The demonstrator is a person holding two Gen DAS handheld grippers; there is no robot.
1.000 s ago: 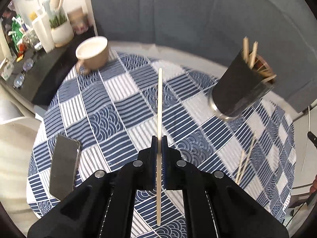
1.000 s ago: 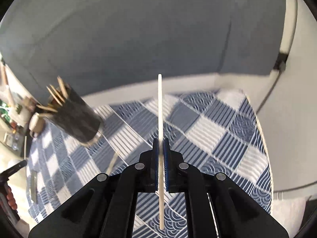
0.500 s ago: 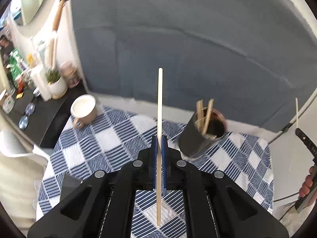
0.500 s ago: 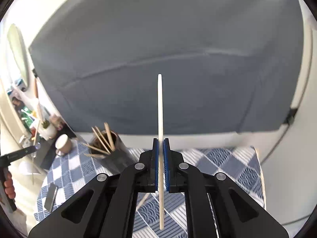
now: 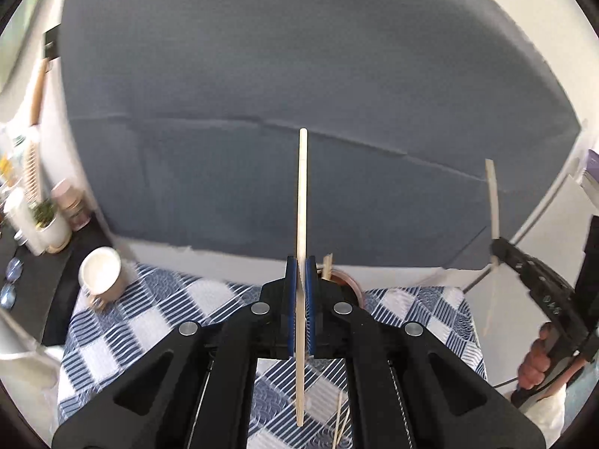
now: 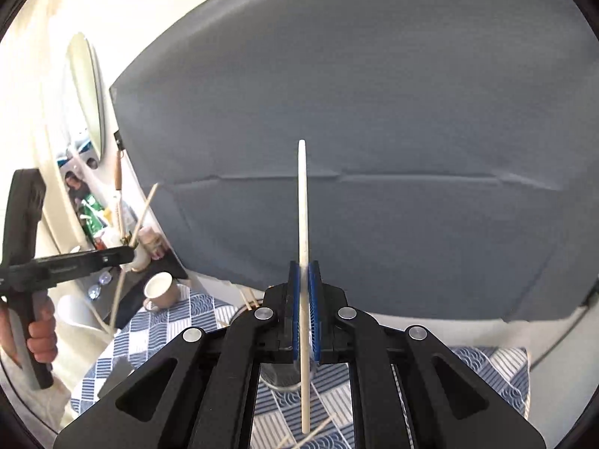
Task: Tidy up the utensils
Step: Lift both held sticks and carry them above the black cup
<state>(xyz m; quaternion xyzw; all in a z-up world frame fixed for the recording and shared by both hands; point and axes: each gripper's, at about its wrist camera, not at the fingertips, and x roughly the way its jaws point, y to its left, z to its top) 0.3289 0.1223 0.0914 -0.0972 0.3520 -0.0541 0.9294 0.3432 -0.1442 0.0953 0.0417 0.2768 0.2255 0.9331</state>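
Pale wooden chopstick [image 5: 302, 202] clamped upright in left gripper [image 5: 300, 299], blue pads tight on its middle. Whiter chopstick [image 6: 304, 224] pinched likewise in right gripper [image 6: 304, 310]. Both held above blue-and-white checked tablecloth [image 5: 157, 310]. Dark holder [image 5: 346, 280] mostly hidden behind left gripper. Beige mug [image 5: 101, 276] far left. Grey backdrop [image 5: 299, 75] behind.

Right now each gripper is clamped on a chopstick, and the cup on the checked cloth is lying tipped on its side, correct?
Not quite. The cup stands upright on the checked cloth, as the left wrist view shows. The rest holds: the left gripper and right gripper are each clamped on a chopstick.
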